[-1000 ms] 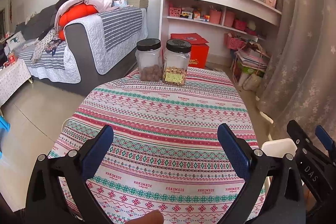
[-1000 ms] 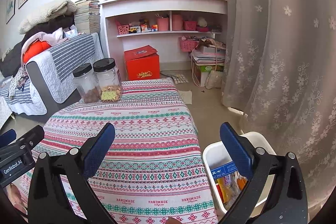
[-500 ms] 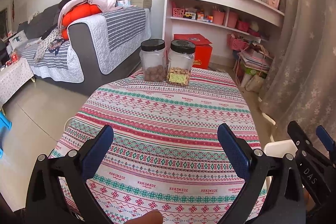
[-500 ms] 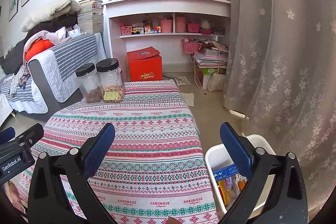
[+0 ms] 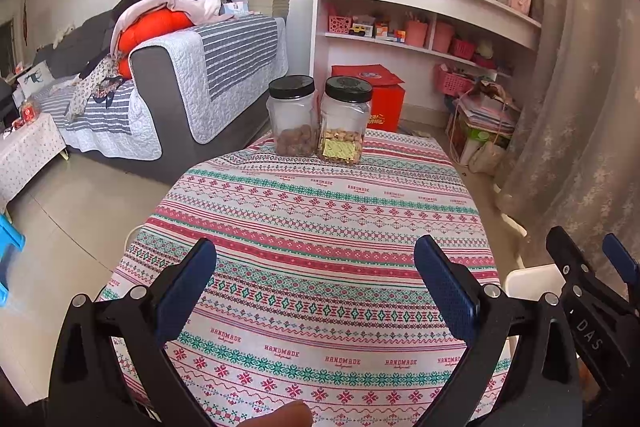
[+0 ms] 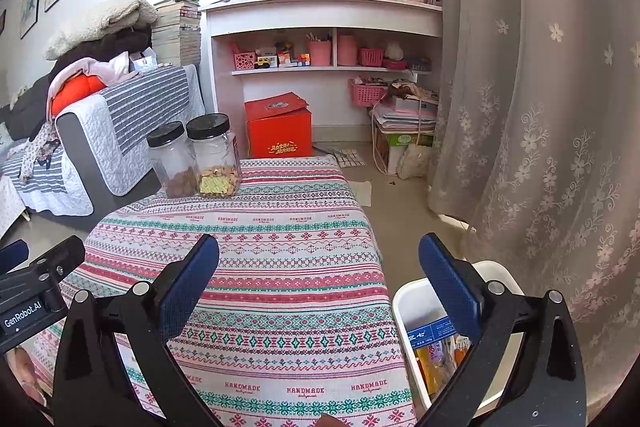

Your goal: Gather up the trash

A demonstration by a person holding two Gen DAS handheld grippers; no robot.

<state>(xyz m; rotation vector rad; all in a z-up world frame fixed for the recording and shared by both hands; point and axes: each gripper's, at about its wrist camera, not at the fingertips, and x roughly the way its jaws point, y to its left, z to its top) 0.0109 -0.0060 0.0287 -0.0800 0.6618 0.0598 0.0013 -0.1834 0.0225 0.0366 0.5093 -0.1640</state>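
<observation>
Two black-lidded jars (image 5: 318, 121) touching at far edge of patterned tablecloth (image 5: 320, 251); sofa (image 5: 168, 87) behind.

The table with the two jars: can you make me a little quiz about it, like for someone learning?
1. True or false: both jars have black lids.
2. Where is the white bin? A) on the table B) on the floor beside the table C) on the shelf
3. Fill in: the jaws of the left gripper and right gripper are ____.

Key: 1 true; 2 B; 3 open
</observation>
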